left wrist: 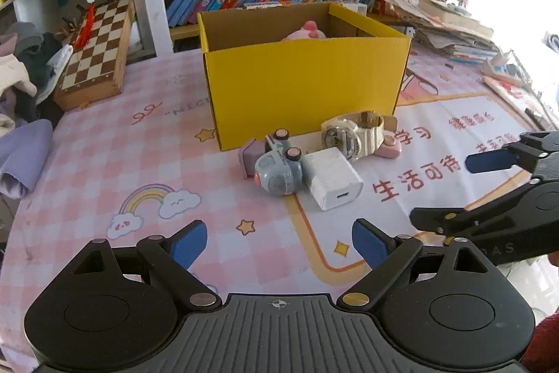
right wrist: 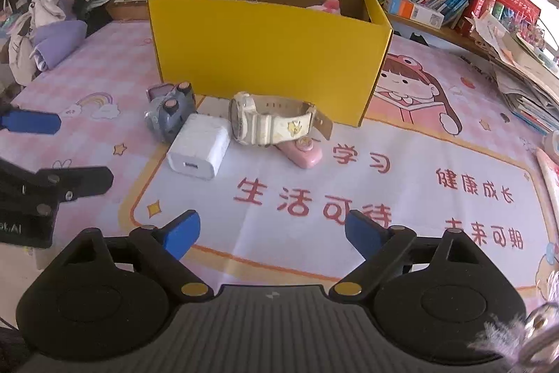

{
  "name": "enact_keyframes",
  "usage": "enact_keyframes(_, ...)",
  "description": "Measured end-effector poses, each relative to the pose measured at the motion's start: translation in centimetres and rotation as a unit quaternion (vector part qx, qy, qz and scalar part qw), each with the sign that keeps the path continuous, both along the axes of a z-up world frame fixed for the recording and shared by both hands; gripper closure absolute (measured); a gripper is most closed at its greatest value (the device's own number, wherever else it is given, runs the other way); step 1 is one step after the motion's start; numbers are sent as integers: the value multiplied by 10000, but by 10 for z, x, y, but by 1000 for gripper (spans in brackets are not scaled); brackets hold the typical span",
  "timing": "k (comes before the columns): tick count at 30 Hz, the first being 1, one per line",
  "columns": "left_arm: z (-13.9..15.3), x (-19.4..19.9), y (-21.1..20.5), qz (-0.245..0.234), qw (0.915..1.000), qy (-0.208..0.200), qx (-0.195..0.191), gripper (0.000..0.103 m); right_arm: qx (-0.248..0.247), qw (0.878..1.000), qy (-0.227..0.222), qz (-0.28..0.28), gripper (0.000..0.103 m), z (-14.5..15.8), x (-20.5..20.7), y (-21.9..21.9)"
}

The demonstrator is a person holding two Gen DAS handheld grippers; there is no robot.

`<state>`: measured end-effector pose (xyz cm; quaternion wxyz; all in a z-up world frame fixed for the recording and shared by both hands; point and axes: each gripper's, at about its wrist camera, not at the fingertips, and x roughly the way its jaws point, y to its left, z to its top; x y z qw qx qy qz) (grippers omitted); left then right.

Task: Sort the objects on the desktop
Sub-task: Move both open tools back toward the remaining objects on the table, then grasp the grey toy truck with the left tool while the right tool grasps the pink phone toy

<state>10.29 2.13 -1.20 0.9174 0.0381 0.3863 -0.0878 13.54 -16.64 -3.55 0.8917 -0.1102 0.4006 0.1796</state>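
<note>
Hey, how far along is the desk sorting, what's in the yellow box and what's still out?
Done: one pink item already sits inside the yellow box.
In hand: nothing. The left tool and right tool are both open and empty, short of the pile.
Left: the white watch, white charger, grey toy car and small pink case lie on the mat in front of the box.

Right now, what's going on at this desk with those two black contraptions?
A person is tidying small things into the yellow box, using handheld tongs. Both the left tongs and right tongs hover open and empty over the pink mat. Still waiting in front of the box: a white watch, a white charger, a grey toy car and a small pink case. Something pink already lies in the box.
</note>
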Motion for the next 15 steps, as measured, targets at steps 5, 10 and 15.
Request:
enact_keyframes(5,-2,5,-6,-85,9999,-69,110,13,-34,9999,6,103,22,0,9,3)
enact_keyframes(10,0,16,-6,41,9998,-173,87,16,-31,9999,9,162,26,0,19,2)
enact_keyframes(15,-1,31,-7,127,9997,-188,54,21,-19,9999,56,126,33,-1,32,0)
